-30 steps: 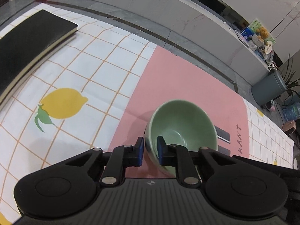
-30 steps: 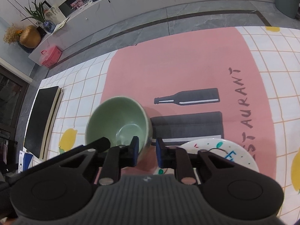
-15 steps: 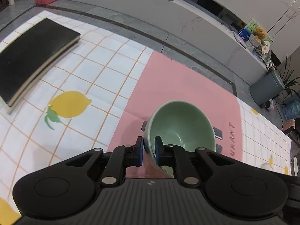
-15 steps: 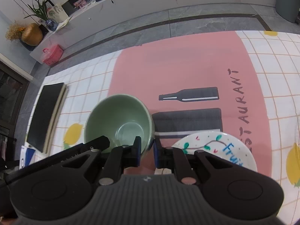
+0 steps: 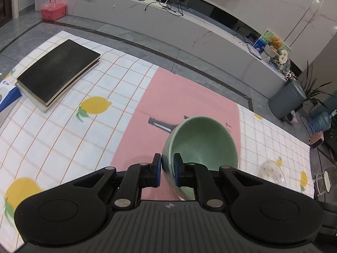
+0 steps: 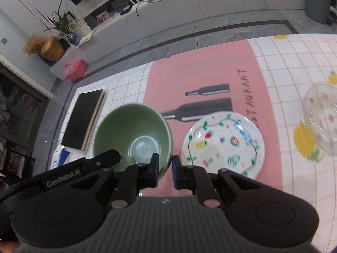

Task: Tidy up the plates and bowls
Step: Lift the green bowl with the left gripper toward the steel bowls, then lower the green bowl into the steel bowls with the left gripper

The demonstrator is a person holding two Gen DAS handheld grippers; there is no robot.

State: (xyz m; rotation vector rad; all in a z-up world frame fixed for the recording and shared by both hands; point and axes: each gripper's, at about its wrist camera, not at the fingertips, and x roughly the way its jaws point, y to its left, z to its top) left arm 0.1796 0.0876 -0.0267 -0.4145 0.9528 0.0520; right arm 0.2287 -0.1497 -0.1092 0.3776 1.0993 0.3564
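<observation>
Green bowl (image 5: 202, 145) tilted, above pink mat (image 5: 179, 105), rim pinched by both left gripper (image 5: 167, 169) and right gripper (image 6: 164, 169). Patterned plate (image 6: 223, 145) just right of bowl; glass bowl (image 6: 322, 122) far right.

The bowl (image 6: 134, 135) sits between both grippers, the left gripper (image 5: 167, 169) pinching its left wall and the right gripper (image 6: 163, 169) its right wall. Just right of the bowl a plate (image 6: 223, 145) lies on the tablecloth (image 6: 284, 63), with a glass dish (image 6: 322, 122) farther right. 2 stacked books (image 5: 56, 71) lie well left of the bowl, near the cloth's far edge.
</observation>
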